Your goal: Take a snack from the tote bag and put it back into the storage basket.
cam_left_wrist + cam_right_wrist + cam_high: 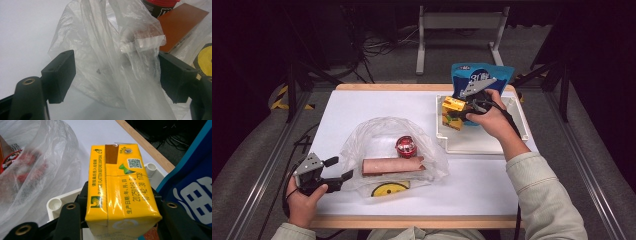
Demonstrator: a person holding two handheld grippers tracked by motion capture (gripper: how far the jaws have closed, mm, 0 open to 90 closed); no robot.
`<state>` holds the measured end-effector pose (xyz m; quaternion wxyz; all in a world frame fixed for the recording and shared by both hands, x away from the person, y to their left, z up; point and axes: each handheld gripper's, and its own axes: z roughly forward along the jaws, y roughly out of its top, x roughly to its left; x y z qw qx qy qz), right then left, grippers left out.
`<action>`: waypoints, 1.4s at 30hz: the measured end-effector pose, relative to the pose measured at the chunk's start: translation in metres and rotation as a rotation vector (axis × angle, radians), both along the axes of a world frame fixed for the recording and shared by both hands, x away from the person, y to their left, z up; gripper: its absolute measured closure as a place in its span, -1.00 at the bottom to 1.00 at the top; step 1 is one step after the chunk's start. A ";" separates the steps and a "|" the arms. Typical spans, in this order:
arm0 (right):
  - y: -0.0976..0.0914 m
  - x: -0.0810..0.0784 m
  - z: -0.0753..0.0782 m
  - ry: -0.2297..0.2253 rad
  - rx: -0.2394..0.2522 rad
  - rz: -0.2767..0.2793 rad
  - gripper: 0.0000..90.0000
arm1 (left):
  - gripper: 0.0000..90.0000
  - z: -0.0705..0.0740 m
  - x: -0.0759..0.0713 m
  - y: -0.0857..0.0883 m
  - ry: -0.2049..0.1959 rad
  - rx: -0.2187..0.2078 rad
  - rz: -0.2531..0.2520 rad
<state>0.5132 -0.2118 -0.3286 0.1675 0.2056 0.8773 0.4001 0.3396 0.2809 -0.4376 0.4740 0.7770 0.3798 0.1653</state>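
My right gripper (pixel 460 111) was clamped on the yellow carton (pixel 120 187), 1 jaw on each broad side, holding it over the white tray (pixel 482 142) beside the blue pouch (pixel 479 75). My left gripper (pixel 337 169) stood open, its 2 jaws straddling the plastic bag (pixel 110 57) without pinching it. I judged the carton was best kept level and squeezed no harder, and set flat in the tray before release.
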 end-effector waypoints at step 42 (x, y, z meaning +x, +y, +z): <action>0.010 0.011 -0.049 0.051 -0.022 -0.045 0.22 | -0.52 0.000 0.000 0.000 0.006 0.007 0.006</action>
